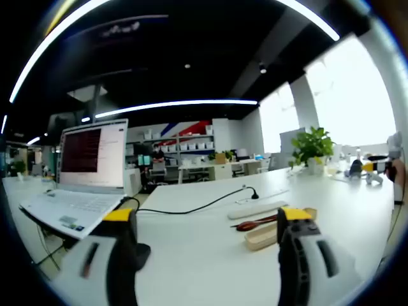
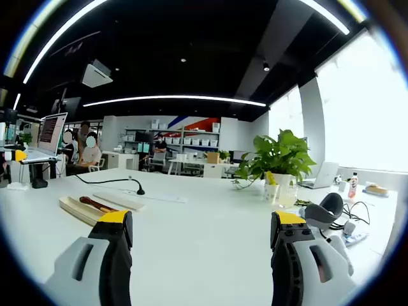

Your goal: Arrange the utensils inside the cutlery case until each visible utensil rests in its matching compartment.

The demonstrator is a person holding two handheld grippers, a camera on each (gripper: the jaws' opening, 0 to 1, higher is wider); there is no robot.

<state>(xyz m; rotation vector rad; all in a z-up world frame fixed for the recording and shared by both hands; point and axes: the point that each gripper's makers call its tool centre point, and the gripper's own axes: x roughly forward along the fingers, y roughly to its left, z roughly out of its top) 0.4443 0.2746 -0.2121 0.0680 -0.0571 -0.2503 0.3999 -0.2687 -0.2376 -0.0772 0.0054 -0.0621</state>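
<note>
The left hand-held gripper (image 1: 207, 245) has its jaws spread wide with nothing between them, above the near part of the white desk (image 1: 191, 248). The right hand-held gripper (image 2: 199, 248) is likewise wide and empty.

Just beyond the left one's right jaw lies the pale beige, shallow, oblong cutlery case (image 1: 264, 236), with a dark reddish-brown utensil (image 1: 255, 224) resting across its far edge. In the right gripper view the same case (image 2: 80, 209) lies to the far left of that gripper, the utensil (image 2: 95, 204) lying in it. A long white flat bar (image 1: 258, 209) sits just behind the case, and a black cable (image 1: 191, 207) runs left toward an open white laptop (image 1: 80, 185). A green potted plant (image 2: 275, 162) stands far right.

Judging by this, the task is at the approach step, nothing gripped. Next, one gripper needs to come down over the utensil, jaws across its handle. I cannot tell the compartments from here.
</note>
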